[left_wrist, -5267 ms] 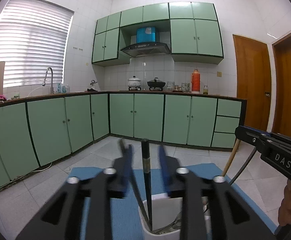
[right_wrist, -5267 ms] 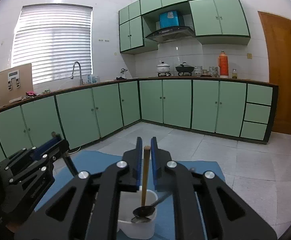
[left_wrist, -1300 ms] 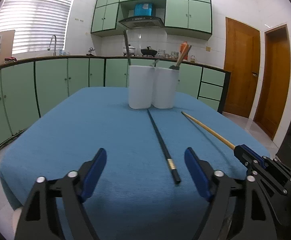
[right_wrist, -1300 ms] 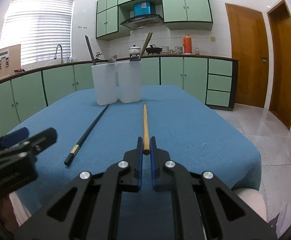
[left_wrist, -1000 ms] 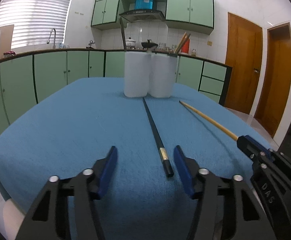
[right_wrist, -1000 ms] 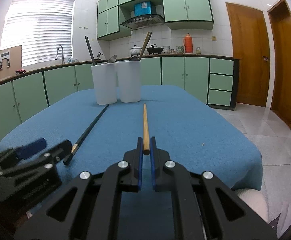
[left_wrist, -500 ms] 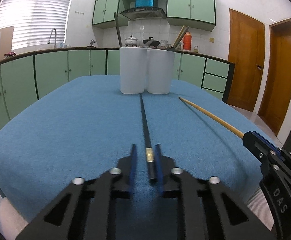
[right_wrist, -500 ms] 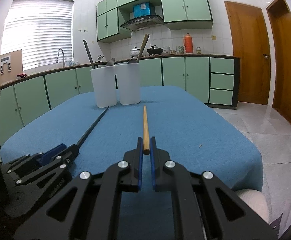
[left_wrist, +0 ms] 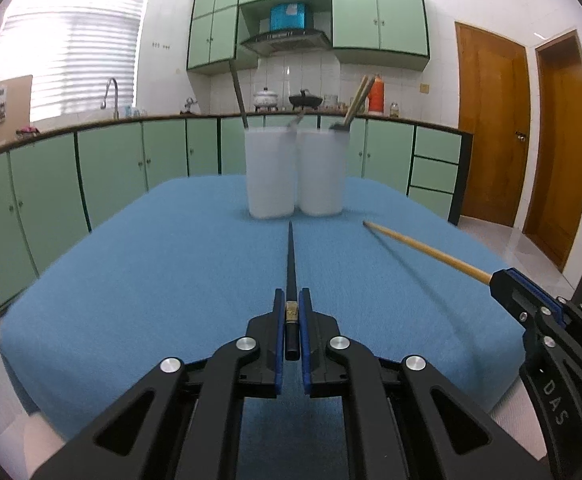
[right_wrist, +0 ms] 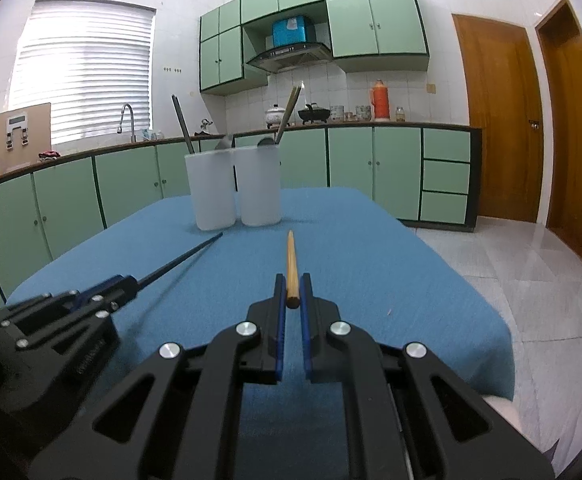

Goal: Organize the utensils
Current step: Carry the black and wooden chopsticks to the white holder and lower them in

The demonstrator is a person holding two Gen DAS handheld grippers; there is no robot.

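Note:
My left gripper [left_wrist: 291, 300] is shut on the thick end of a black chopstick [left_wrist: 290, 264], whose tip points at two white holders [left_wrist: 295, 172]. In the right wrist view my right gripper [right_wrist: 292, 284] is shut on the end of a wooden chopstick [right_wrist: 290, 258]. Both sticks hang just above the blue tablecloth [left_wrist: 151, 264]. The white holders [right_wrist: 235, 188] stand side by side at the far end, with a black chopstick, a wooden chopstick and spoons standing in them. Each gripper shows in the other's view: the right gripper [left_wrist: 503, 280] low right, the left gripper [right_wrist: 125, 282] low left.
The table's blue cloth ends close below both grippers [right_wrist: 491, 352]. Green cabinets and a counter [left_wrist: 91, 160] run round the room behind. Two wooden doors [right_wrist: 495, 120] stand on the right, over a tiled floor.
The left gripper closed from wide open onto the black chopstick's end and raised it off the cloth. The right gripper kept its hold on the wooden chopstick and also lifted it slightly.

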